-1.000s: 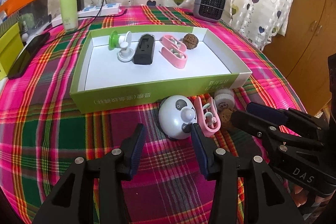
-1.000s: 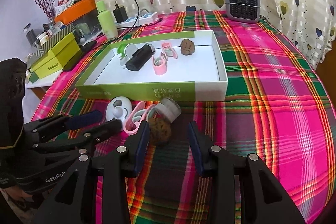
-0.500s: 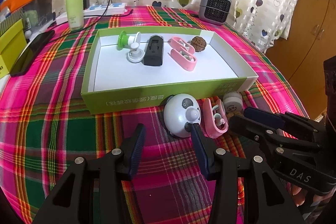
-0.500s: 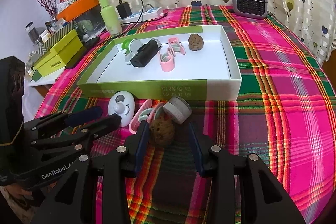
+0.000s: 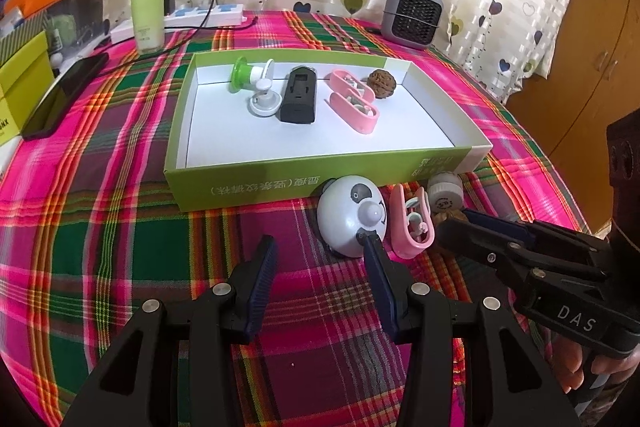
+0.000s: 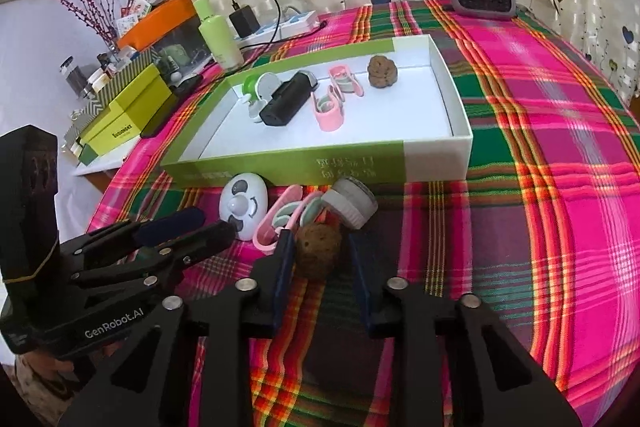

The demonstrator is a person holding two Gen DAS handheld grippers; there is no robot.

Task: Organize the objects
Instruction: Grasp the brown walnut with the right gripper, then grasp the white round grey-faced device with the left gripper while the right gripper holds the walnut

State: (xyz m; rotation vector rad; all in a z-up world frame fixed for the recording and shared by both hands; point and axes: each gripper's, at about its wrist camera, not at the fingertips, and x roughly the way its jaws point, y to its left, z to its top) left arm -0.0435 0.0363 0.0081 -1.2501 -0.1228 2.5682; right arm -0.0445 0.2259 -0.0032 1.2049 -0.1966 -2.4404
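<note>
On the plaid cloth, in front of the green box (image 6: 280,163), lie a white panda toy (image 6: 244,205), a pink clip case (image 6: 280,219), a white jar (image 6: 352,203) and a brown walnut (image 6: 318,251). My right gripper (image 6: 320,257) is closing on this walnut, which sits between its pads and fills the gap. In the left wrist view my left gripper (image 5: 318,247) stands open just before the panda toy (image 5: 352,219), its right fingertip at the toy's near edge. The right gripper (image 5: 460,223) reaches in from the right and hides most of the walnut there.
Inside the box (image 5: 248,183) lie a green-and-white piece (image 5: 256,87), a black device (image 5: 299,99), two pink clips (image 5: 354,103) and a second walnut (image 5: 381,81). A grey heater (image 5: 412,15), a green bottle (image 5: 148,19), a power strip and a phone stand behind and to the left.
The right gripper's jaws have narrowed around the walnut in front of the box. The left gripper keeps the same opening and has hardly shifted.
</note>
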